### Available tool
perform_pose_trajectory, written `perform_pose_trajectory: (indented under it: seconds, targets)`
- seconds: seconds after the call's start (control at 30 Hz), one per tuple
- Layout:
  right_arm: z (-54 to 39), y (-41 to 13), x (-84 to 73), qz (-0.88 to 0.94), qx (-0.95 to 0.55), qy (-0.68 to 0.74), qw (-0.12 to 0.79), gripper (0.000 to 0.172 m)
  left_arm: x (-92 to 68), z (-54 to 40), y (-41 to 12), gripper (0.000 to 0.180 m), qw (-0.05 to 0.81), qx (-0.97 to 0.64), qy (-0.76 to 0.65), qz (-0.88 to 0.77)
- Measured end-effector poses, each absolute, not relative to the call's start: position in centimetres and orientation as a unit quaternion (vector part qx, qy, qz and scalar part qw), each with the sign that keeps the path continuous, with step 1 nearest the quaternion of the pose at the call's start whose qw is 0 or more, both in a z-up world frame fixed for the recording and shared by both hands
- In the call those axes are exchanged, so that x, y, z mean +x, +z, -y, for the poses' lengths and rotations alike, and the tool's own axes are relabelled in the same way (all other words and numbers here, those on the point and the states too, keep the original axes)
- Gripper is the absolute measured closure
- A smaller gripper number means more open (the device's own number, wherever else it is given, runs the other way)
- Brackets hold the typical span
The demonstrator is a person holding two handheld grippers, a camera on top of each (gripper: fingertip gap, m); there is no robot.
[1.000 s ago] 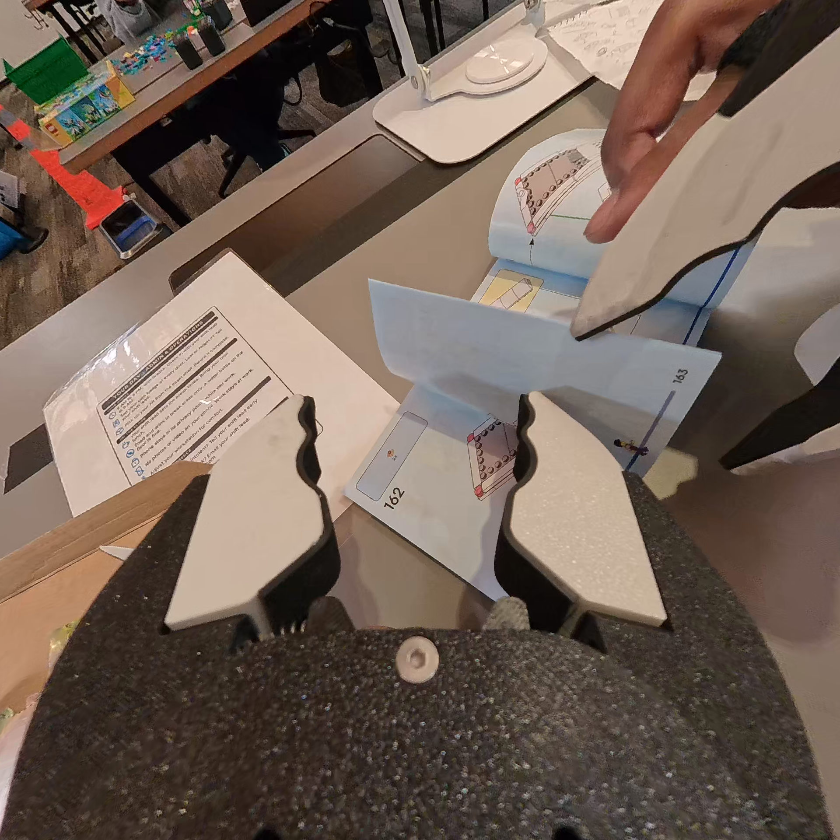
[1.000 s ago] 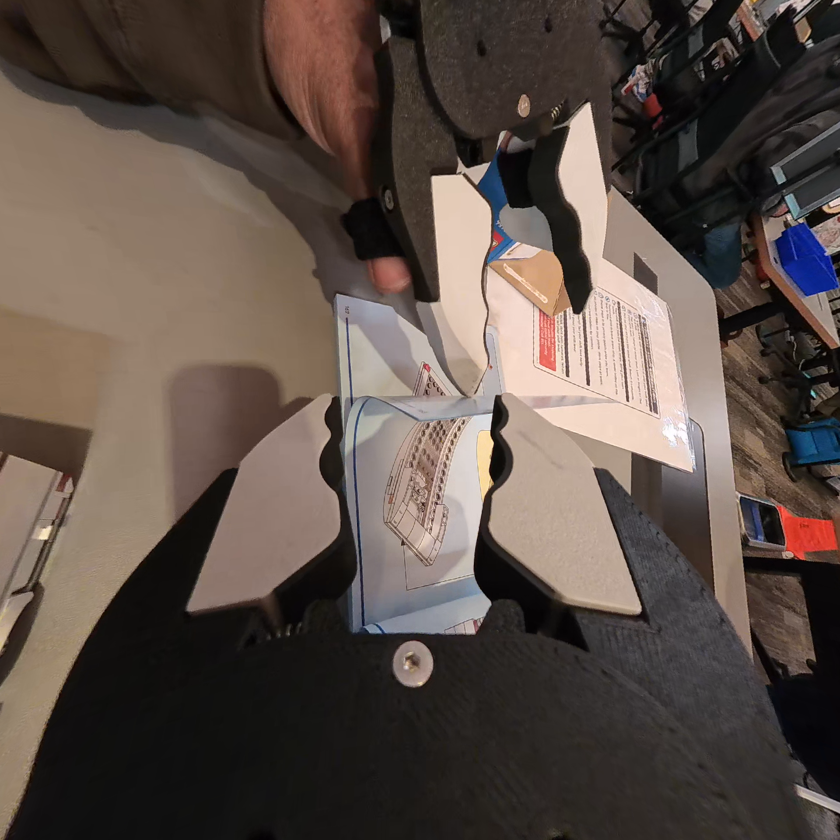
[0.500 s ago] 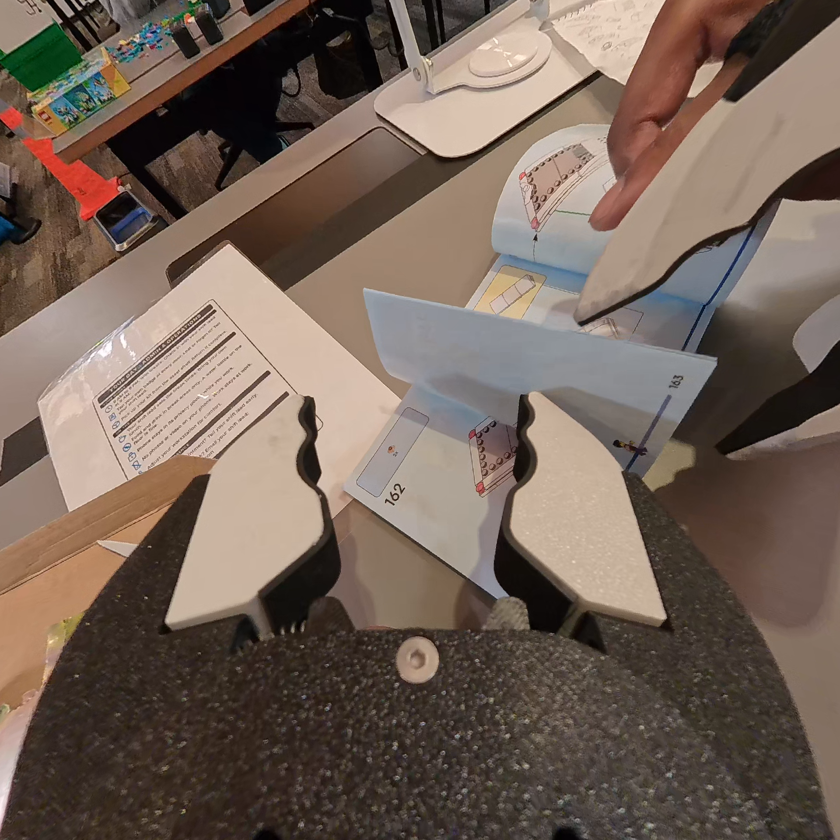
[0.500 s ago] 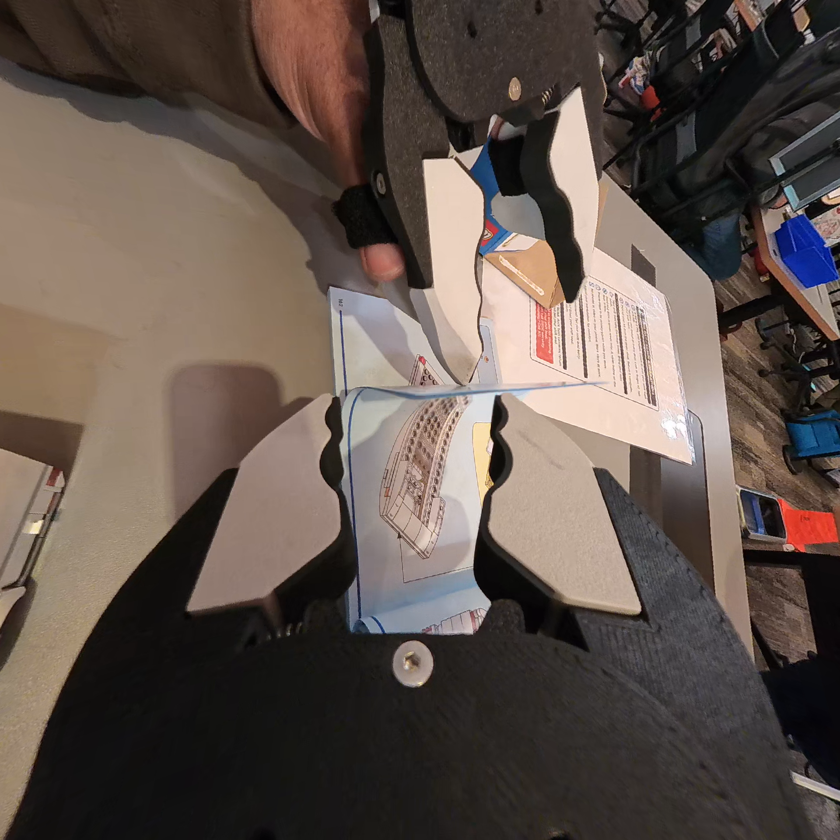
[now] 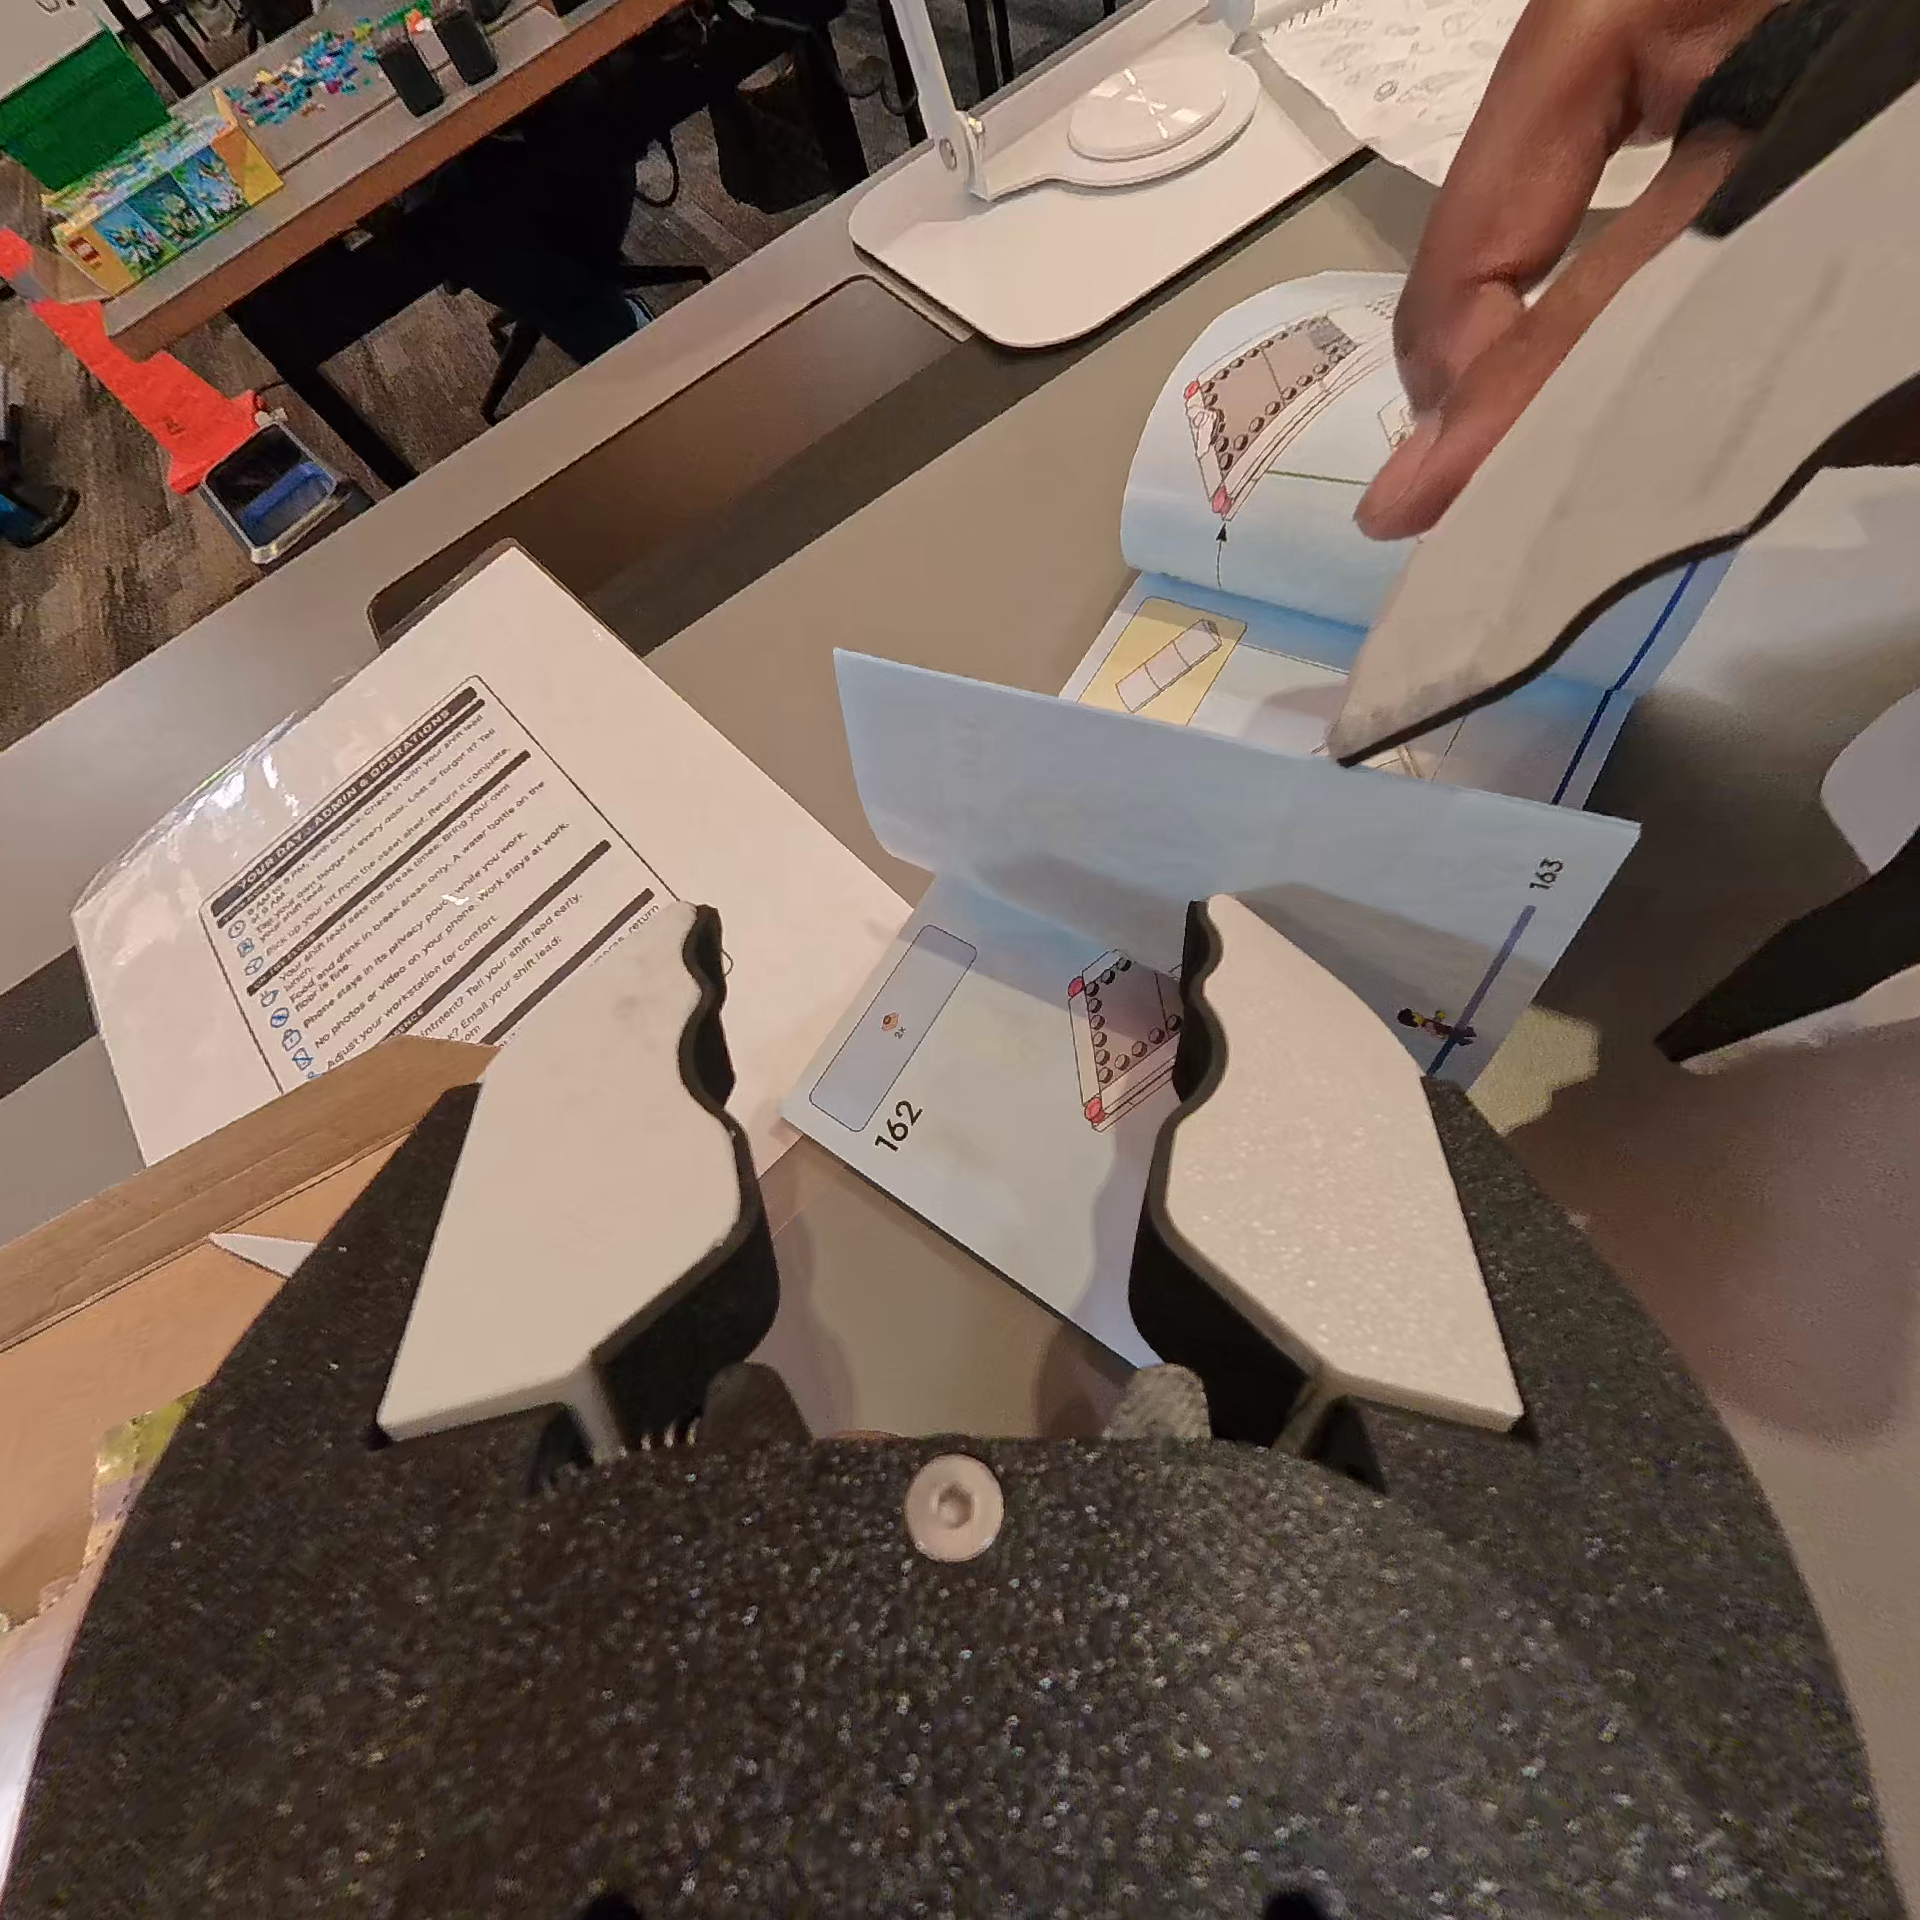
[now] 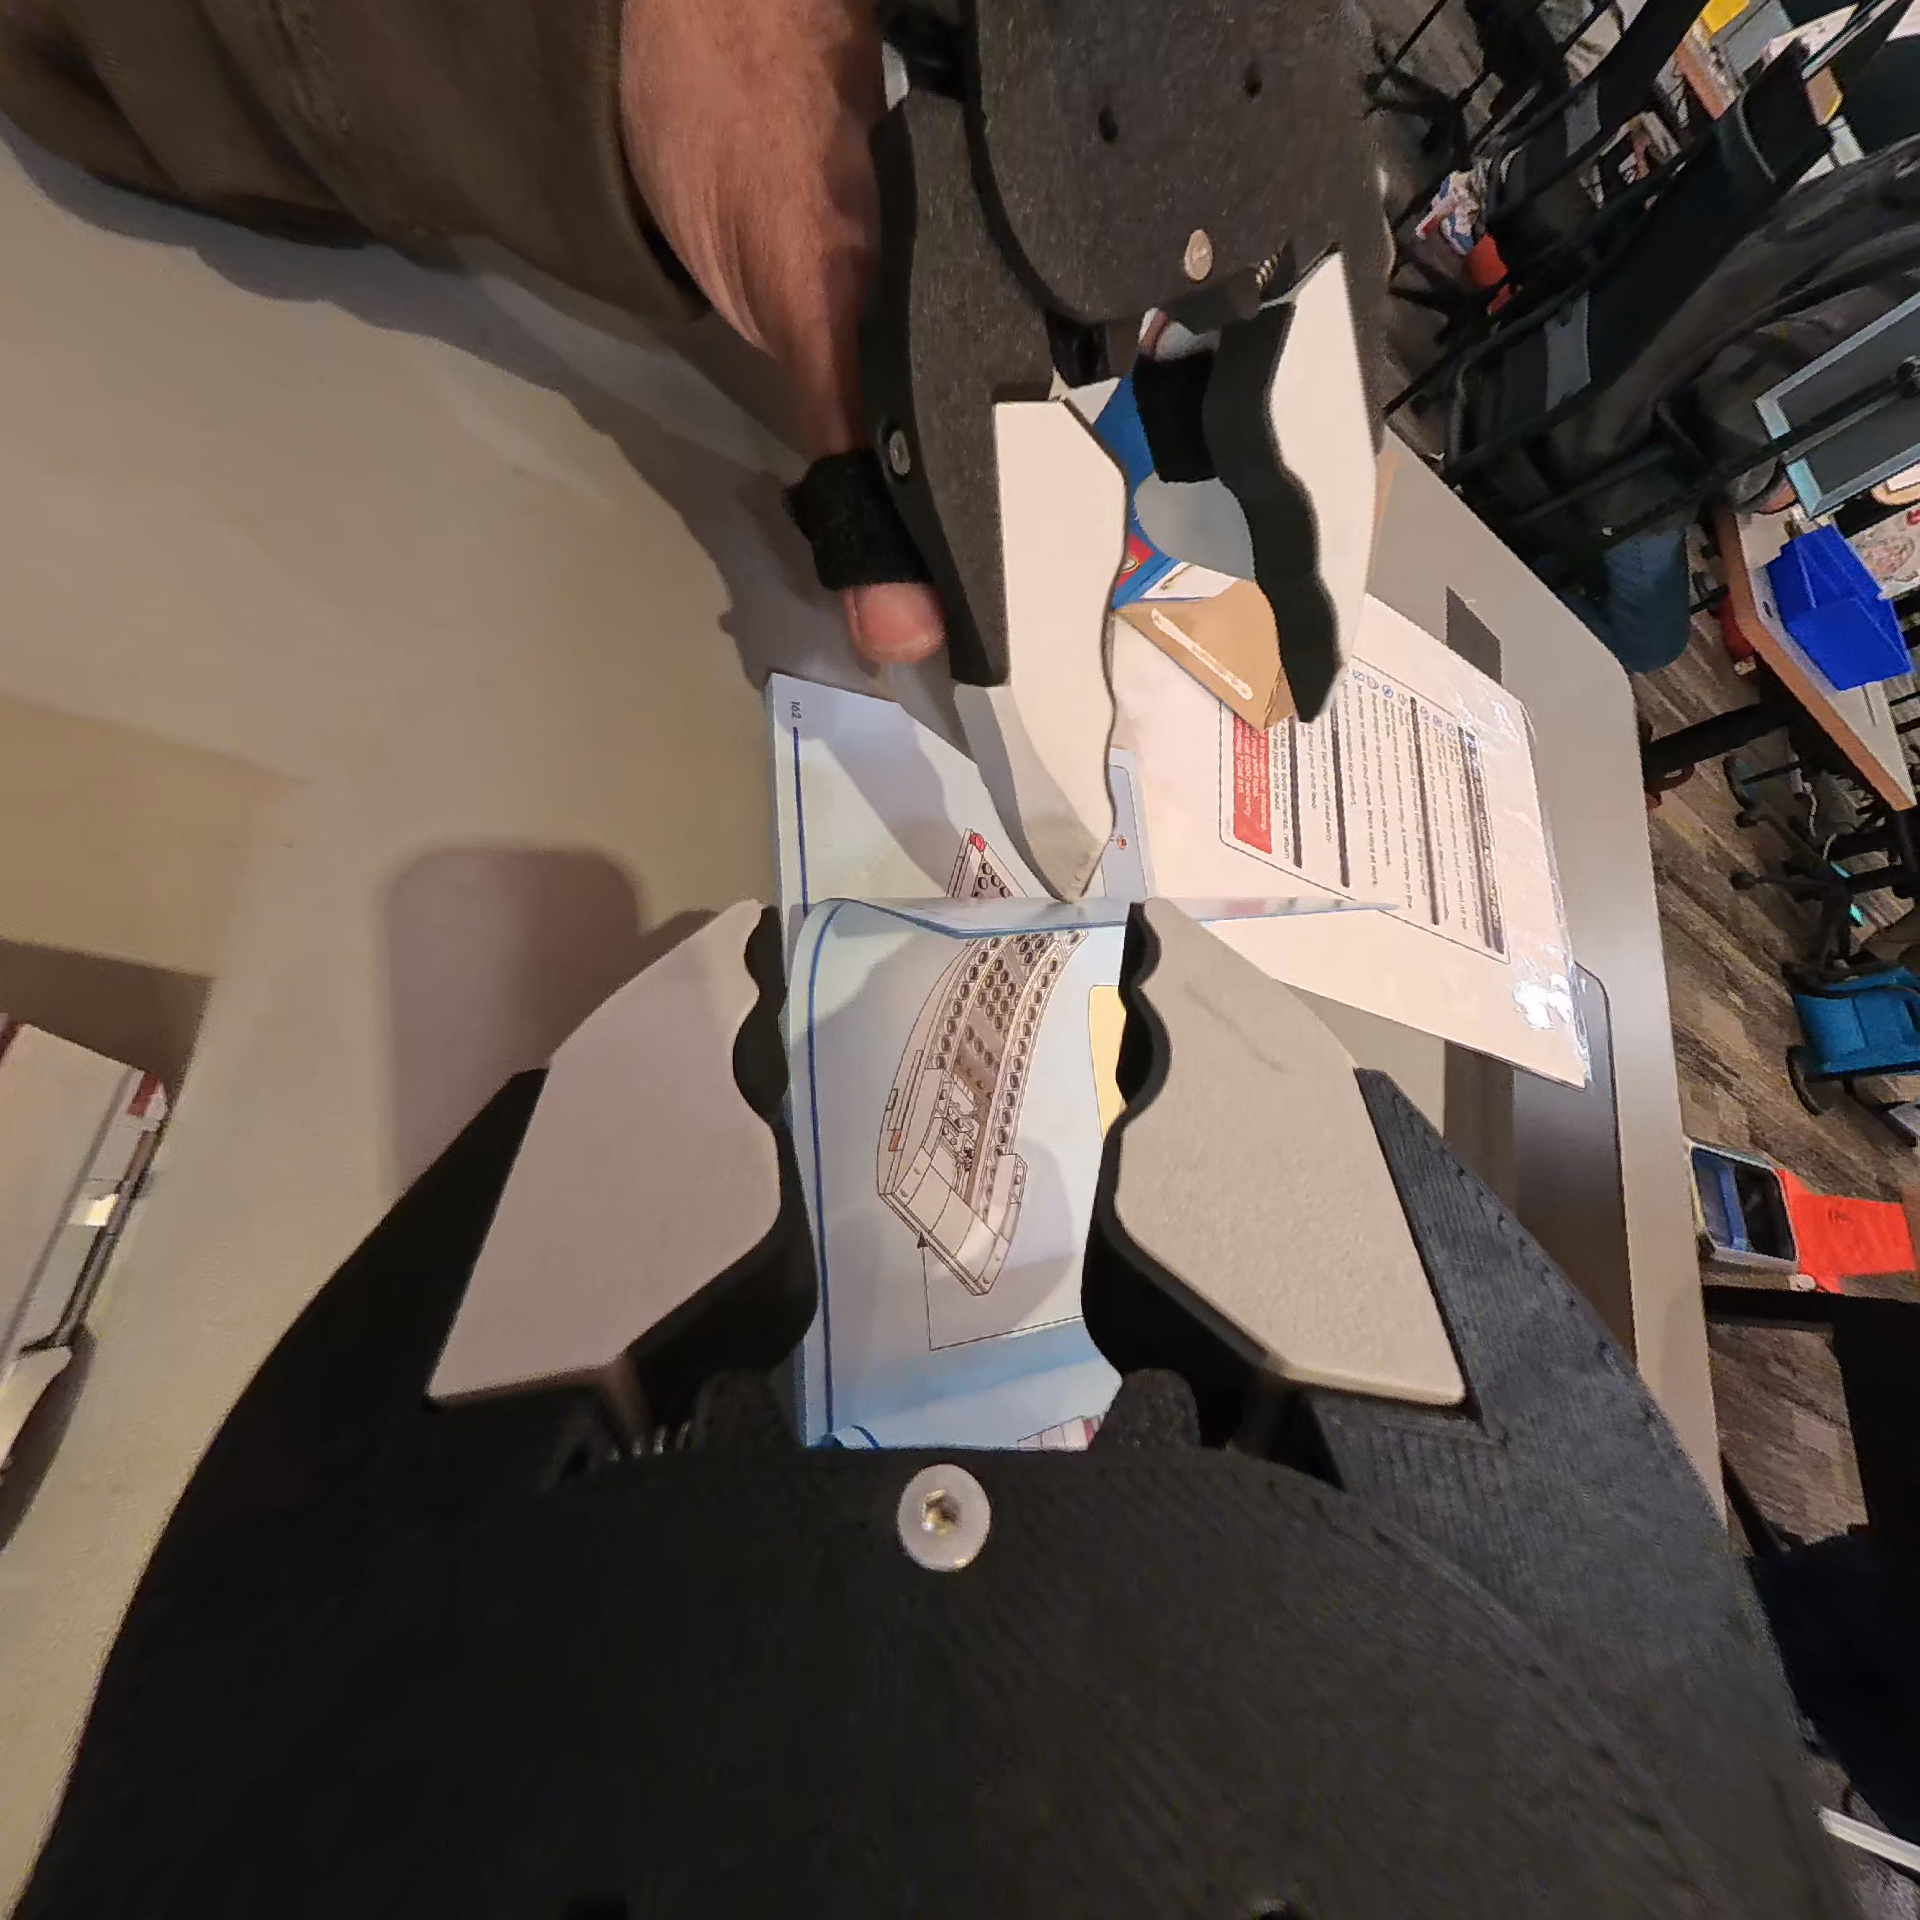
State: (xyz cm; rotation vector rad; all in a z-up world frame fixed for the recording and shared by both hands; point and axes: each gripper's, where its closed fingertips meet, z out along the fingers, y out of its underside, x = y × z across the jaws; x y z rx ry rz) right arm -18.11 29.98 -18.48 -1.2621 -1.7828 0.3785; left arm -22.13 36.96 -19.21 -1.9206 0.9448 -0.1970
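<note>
A light-blue instruction booklet (image 5: 935, 1049) lies open on the grey table (image 5: 727, 540), with one page (image 5: 1195, 821) standing up on edge. My left gripper (image 5: 951, 914) is open and holds nothing, hovering just short of the near page. In the right wrist view the left gripper (image 6: 1195, 790) has one fingertip (image 6: 1060, 862) down at the standing page's edge. My right gripper (image 6: 951, 914) is open above the curled far pages (image 6: 956, 1122), which lie under its fingers unpressed. In the left wrist view one of its fingers (image 5: 1558, 582) touches the standing page's top edge.
A laminated white sheet (image 5: 436, 831) lies left of the booklet. A cardboard box (image 5: 156, 1247) sits at the near left. A white lamp base (image 5: 1070, 229) stands at the back. A person's hand (image 5: 1507, 260) holds the right gripper. Other tables and chairs stand beyond the table's edge.
In the right wrist view the left gripper has come lower, its fingertip now at the standing page's edge. Both grippers stay open; the page still stands upright.
</note>
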Motion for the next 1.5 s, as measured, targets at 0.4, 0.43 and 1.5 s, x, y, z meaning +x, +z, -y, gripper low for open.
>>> perform_pose_trajectory:
  seconds: [0.4,0.43,1.5]
  targets:
    - [-30.2,-18.9,-17.9,0.722,-0.515,0.148,0.439,0.11,-22.2,-37.0,-19.2,0.096,0.475,-0.787,-0.082,-0.385]
    - [-30.2,-19.0,-17.9,0.723,-0.514,0.146,0.437,0.11,-22.2,-37.0,-19.2,0.096,0.475,-0.787,-0.082,-0.385]
    - [-30.8,-21.3,-17.5,0.739,-0.526,0.098,0.409,0.118,-22.7,-36.8,-19.7,0.096,0.457,-0.796,-0.08,-0.388]
